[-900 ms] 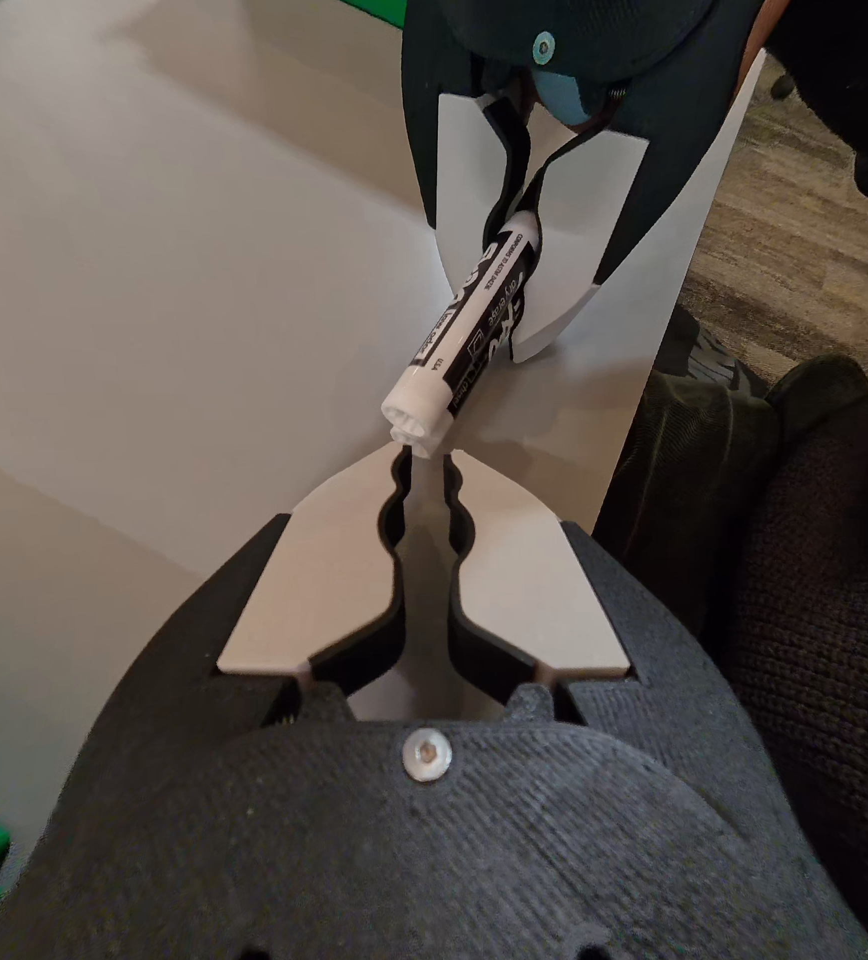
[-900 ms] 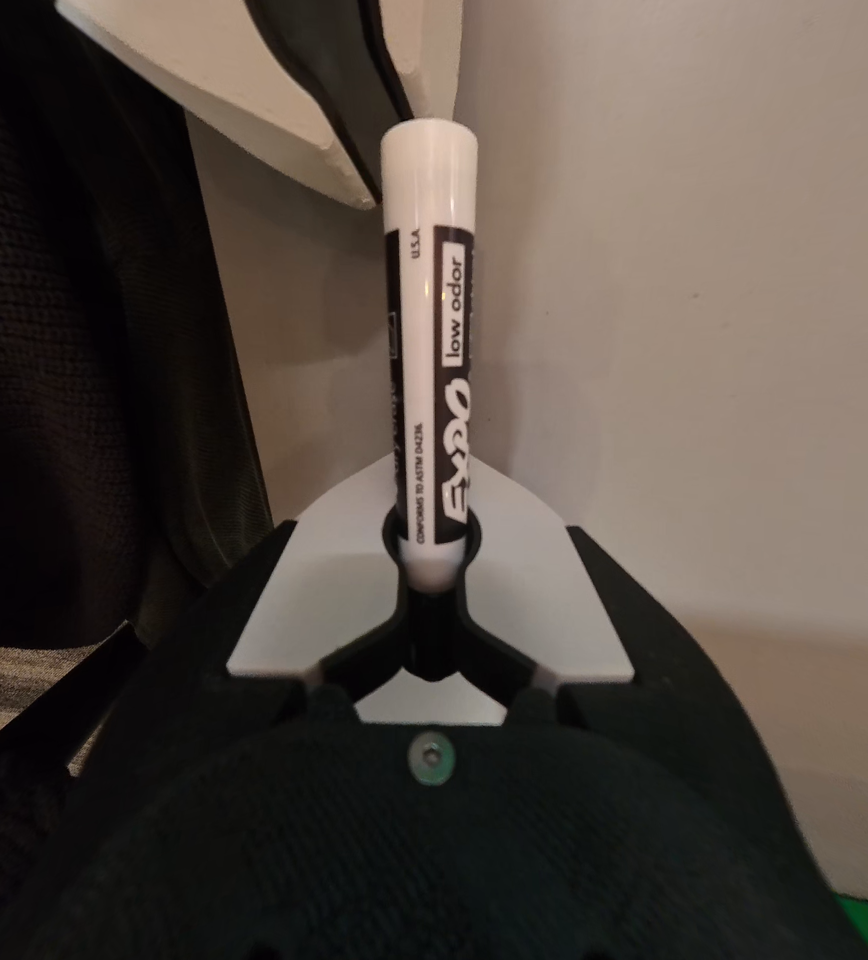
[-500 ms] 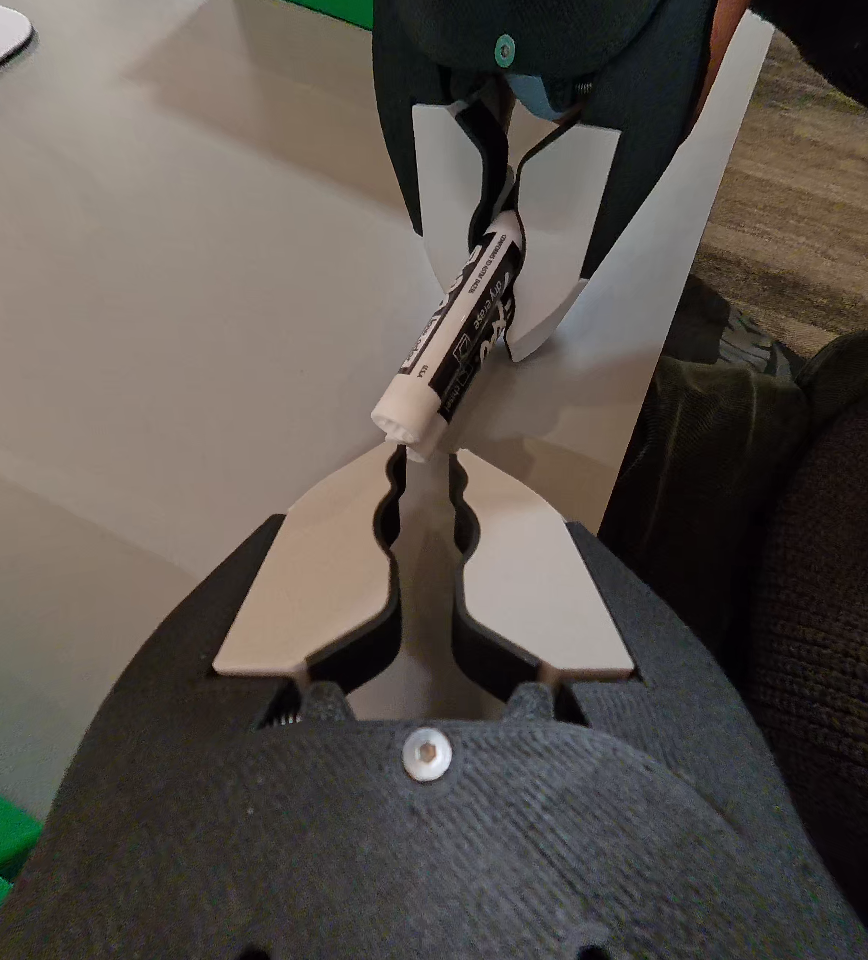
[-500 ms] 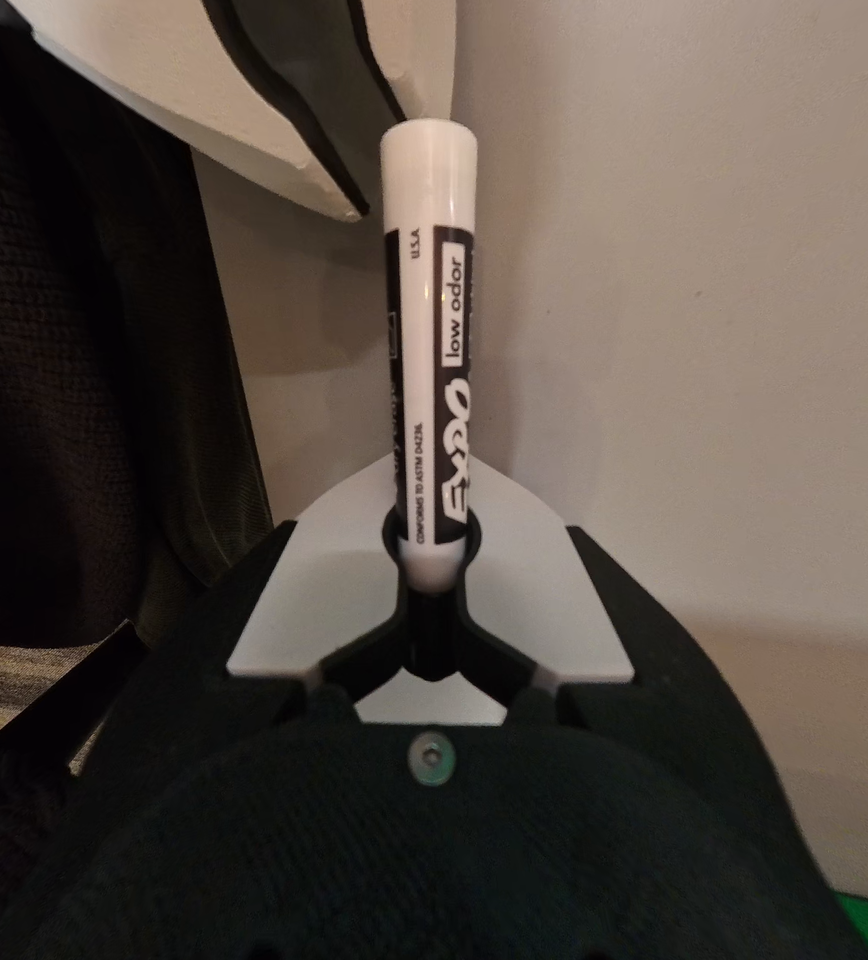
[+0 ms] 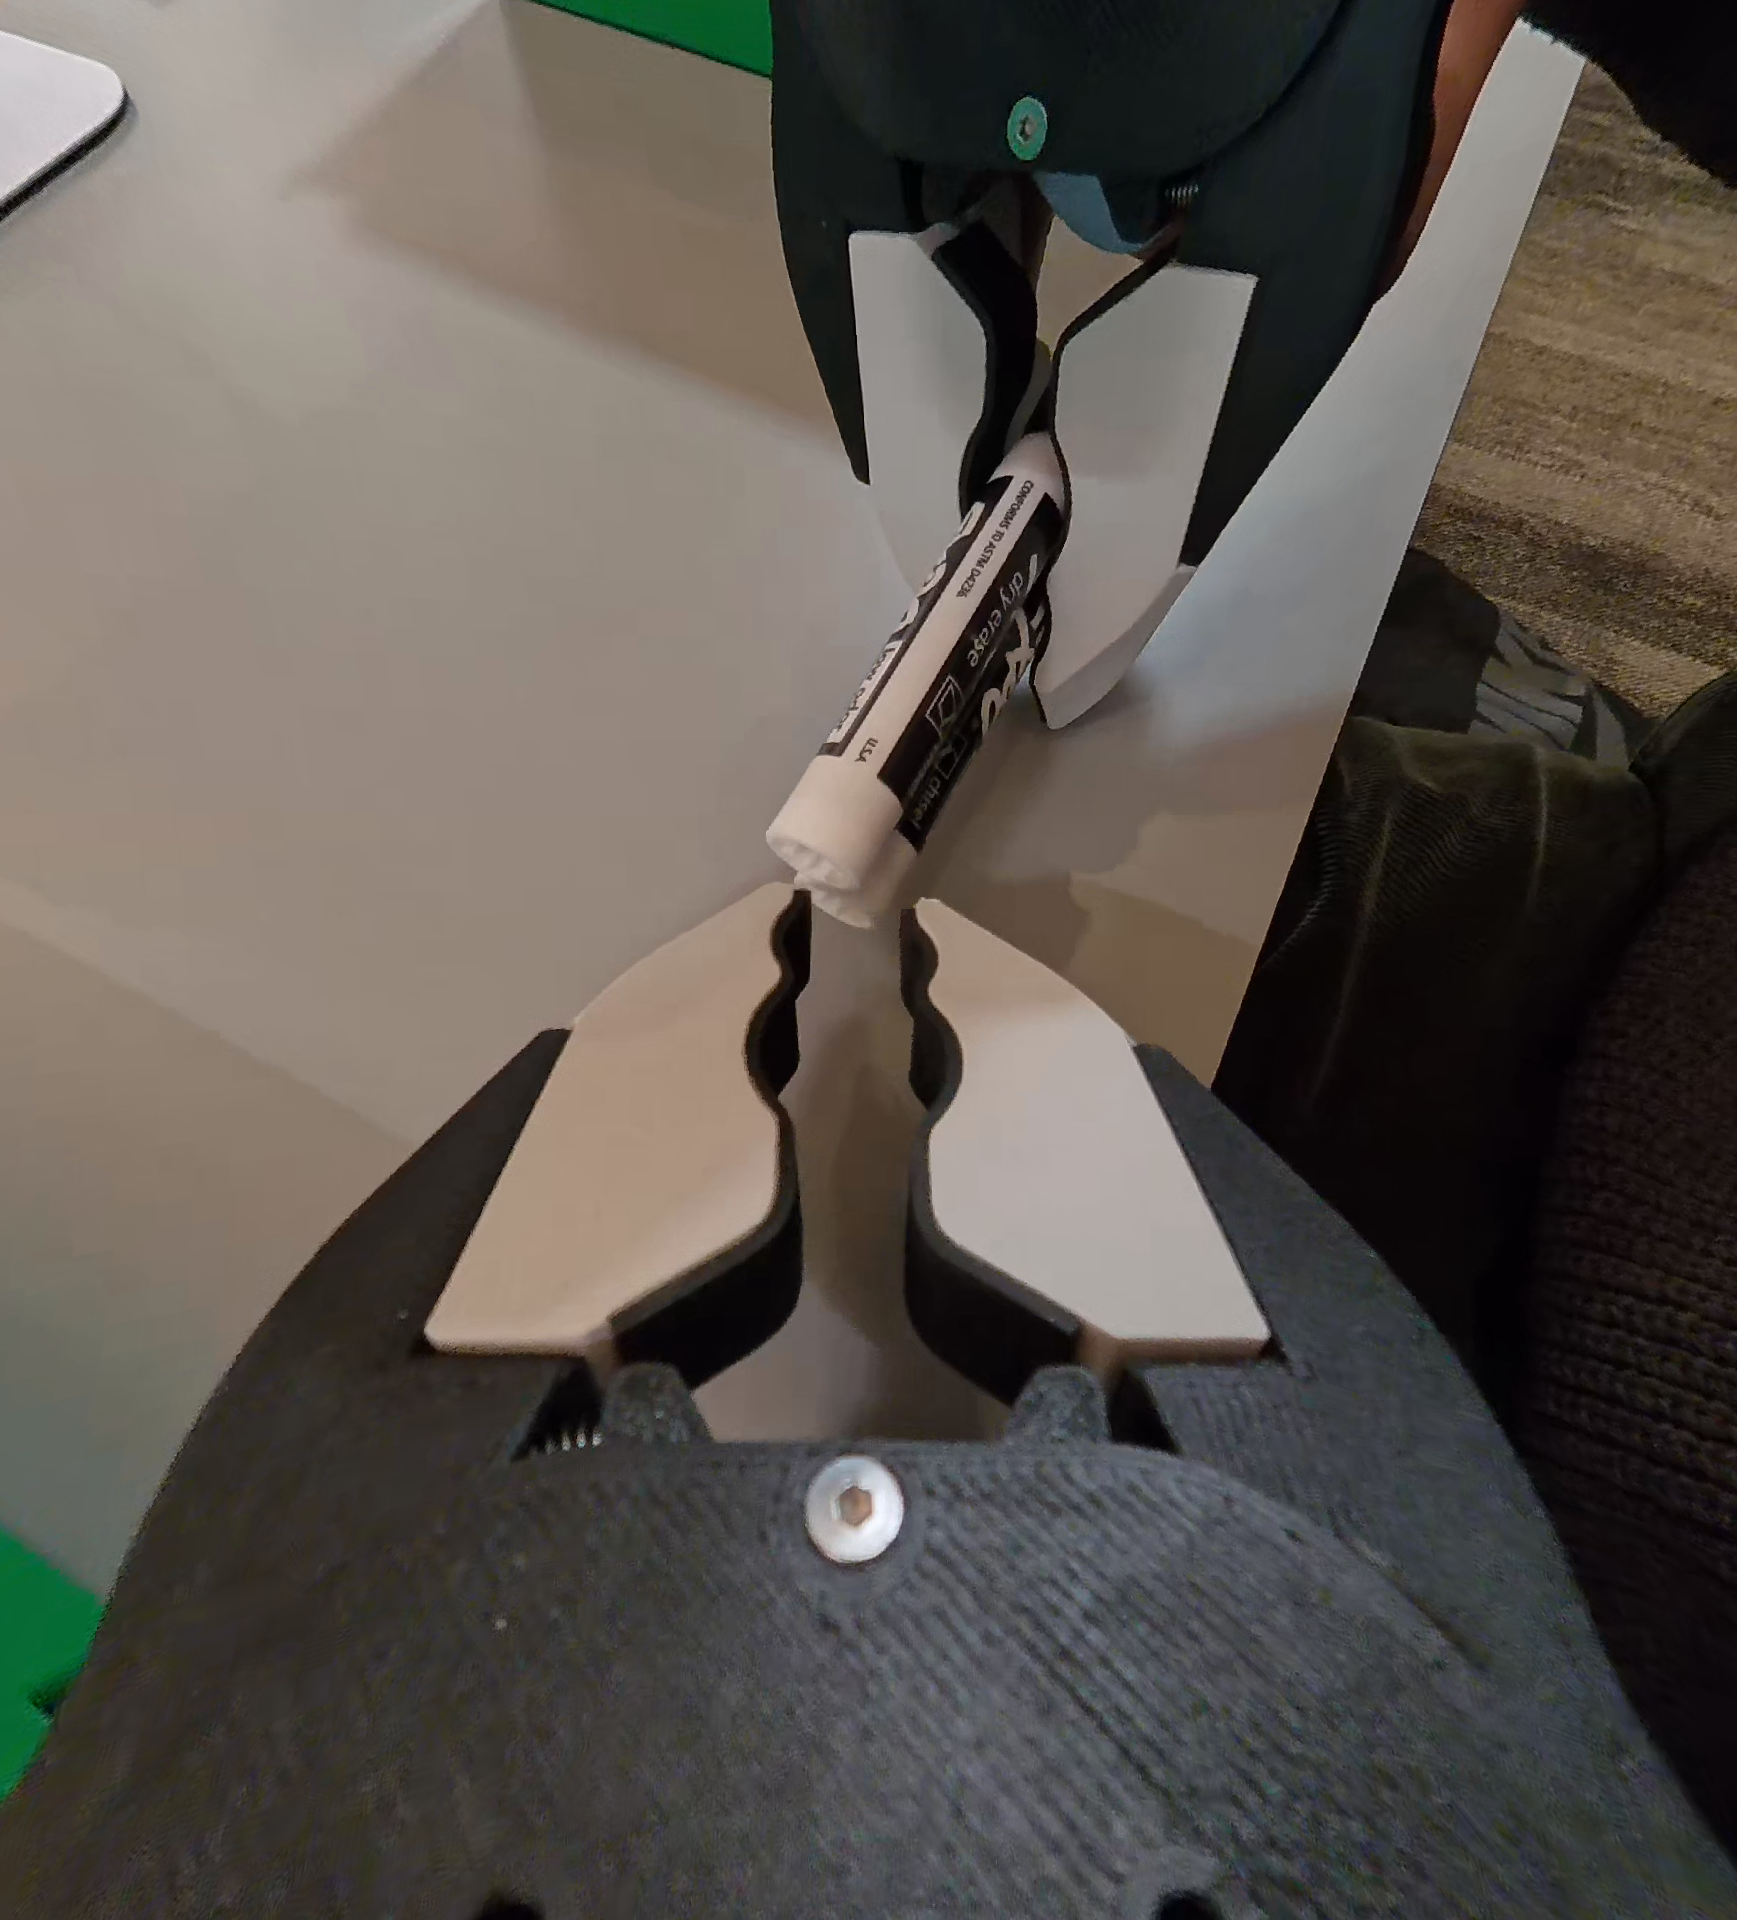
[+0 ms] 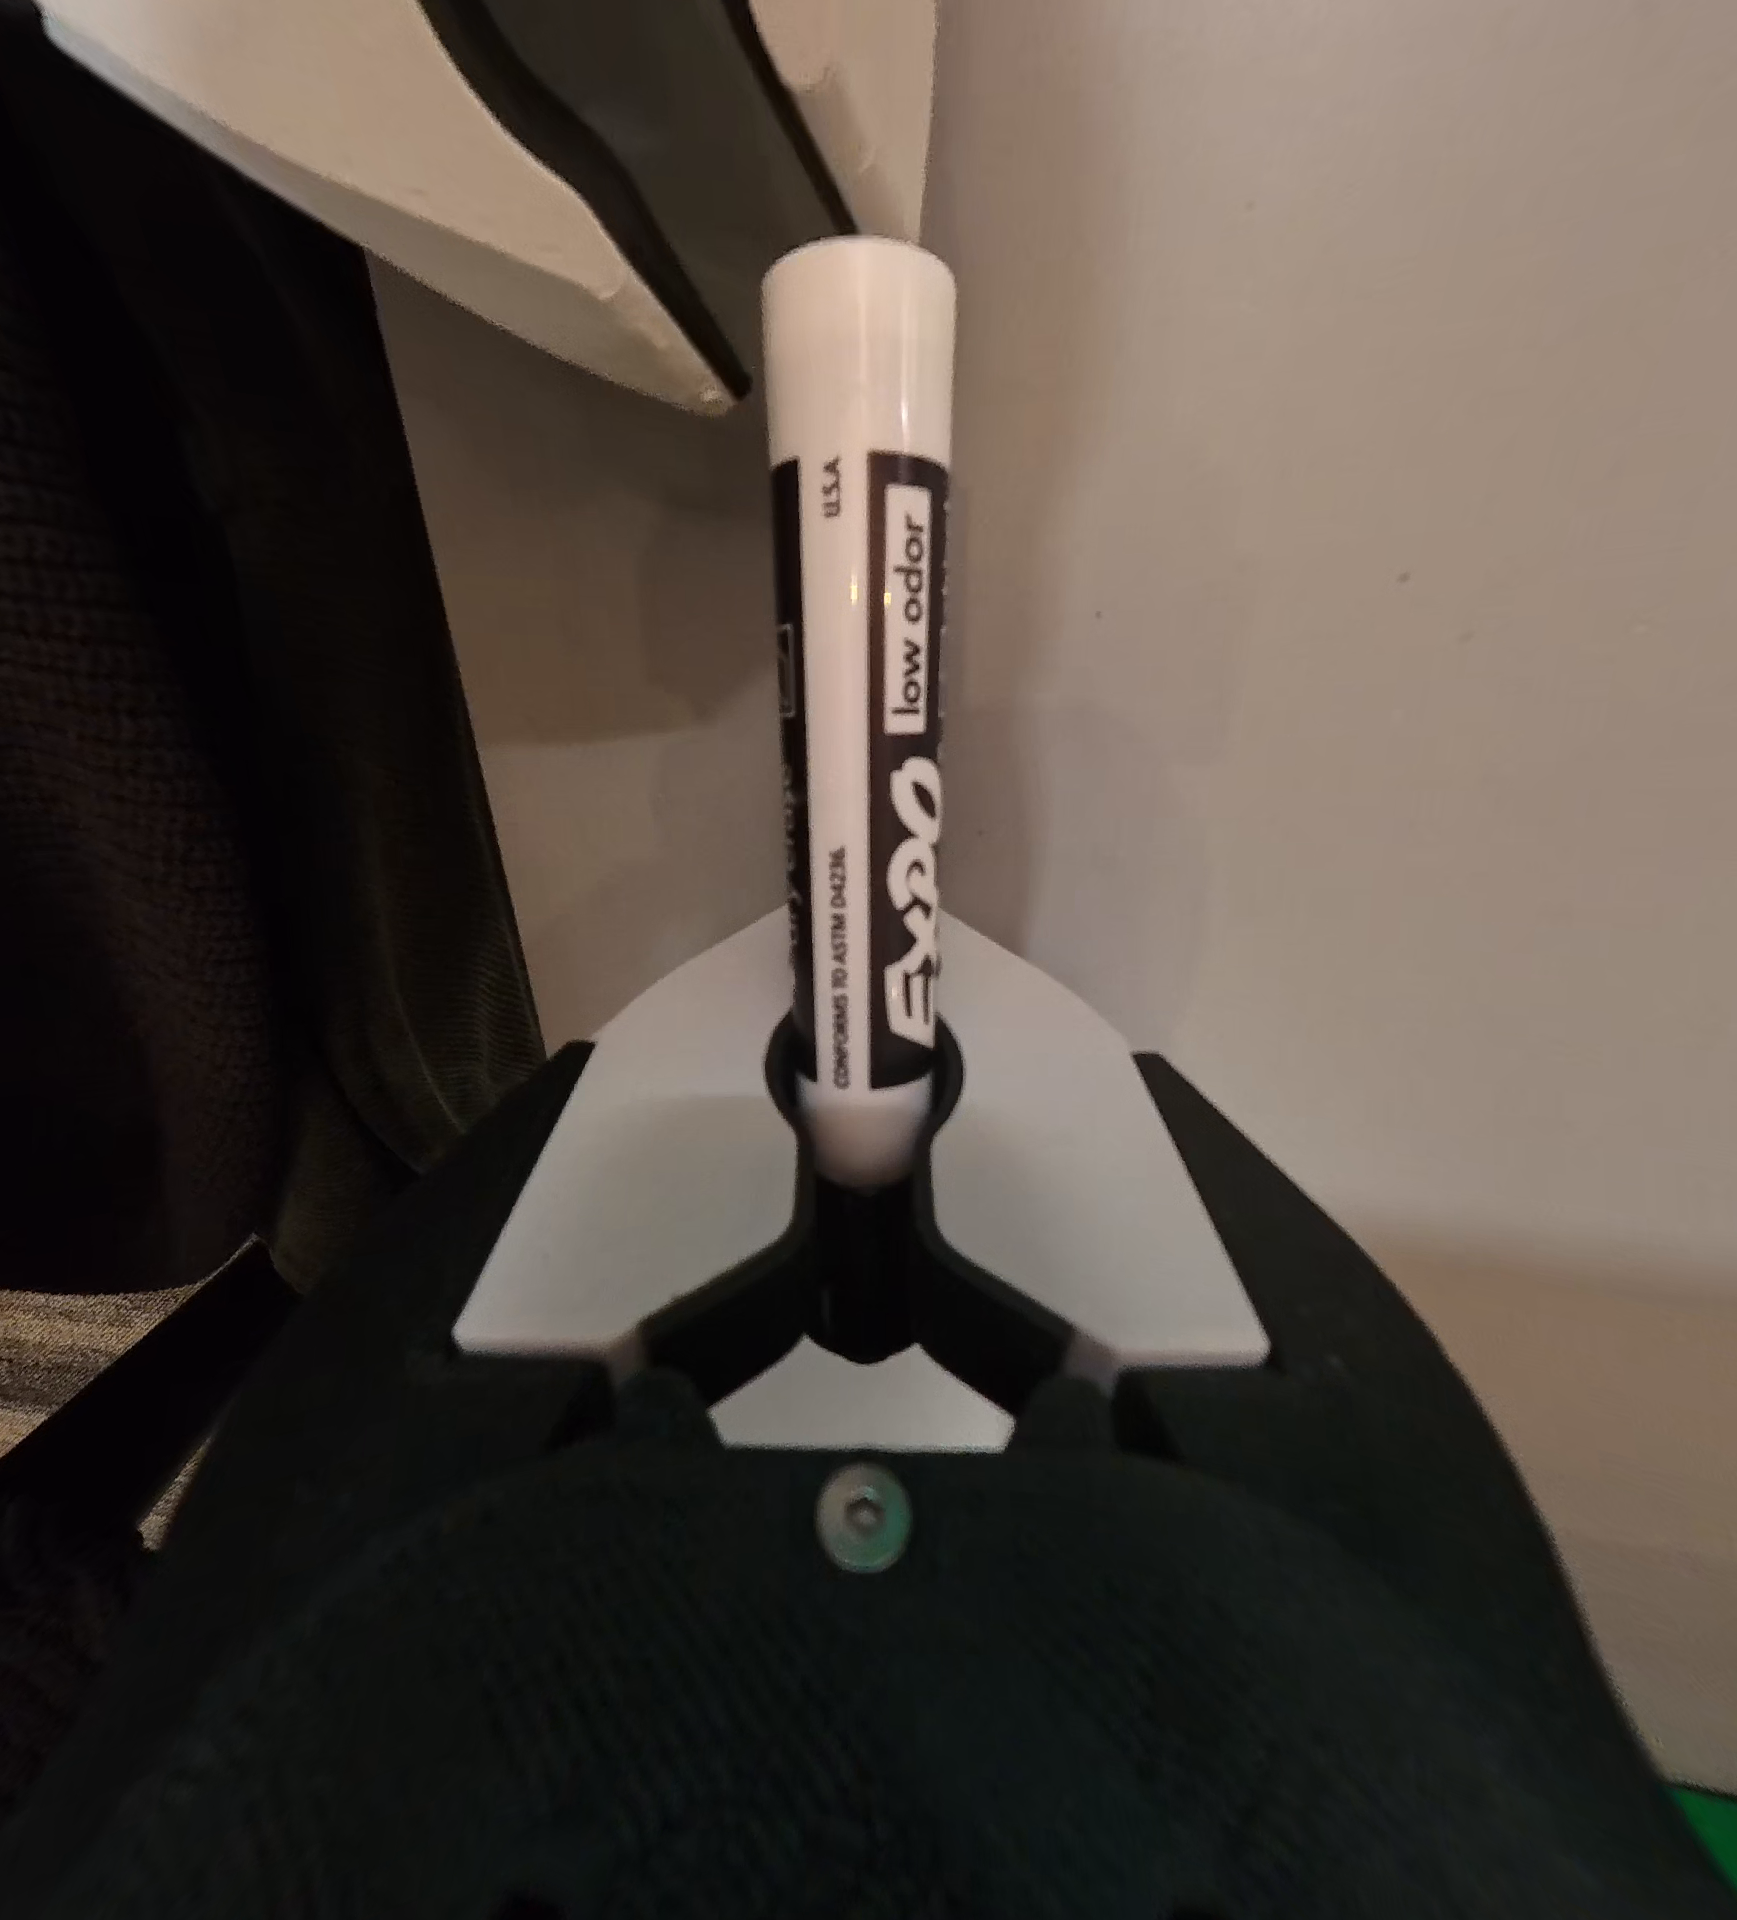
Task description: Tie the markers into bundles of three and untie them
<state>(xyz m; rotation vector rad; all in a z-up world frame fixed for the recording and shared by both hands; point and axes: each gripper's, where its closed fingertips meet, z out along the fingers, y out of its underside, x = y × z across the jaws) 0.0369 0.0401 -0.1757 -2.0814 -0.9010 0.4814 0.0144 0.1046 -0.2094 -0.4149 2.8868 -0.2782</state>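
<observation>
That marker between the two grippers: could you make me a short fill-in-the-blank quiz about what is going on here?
1. The right gripper is shut on a white and ____ marker.
2. The left gripper has its fingers ____, holding nothing.
3. The marker's free end is nearest the tips of the ____ gripper.
4. Both grippers are above a pale ____.

Missing words: black; open; left; table

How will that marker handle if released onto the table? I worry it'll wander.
The marker, clamped in the right gripper, has a smooth round barrel, so it probably rolls. It looks rigid and likely light, slippery under loose grip.
</observation>
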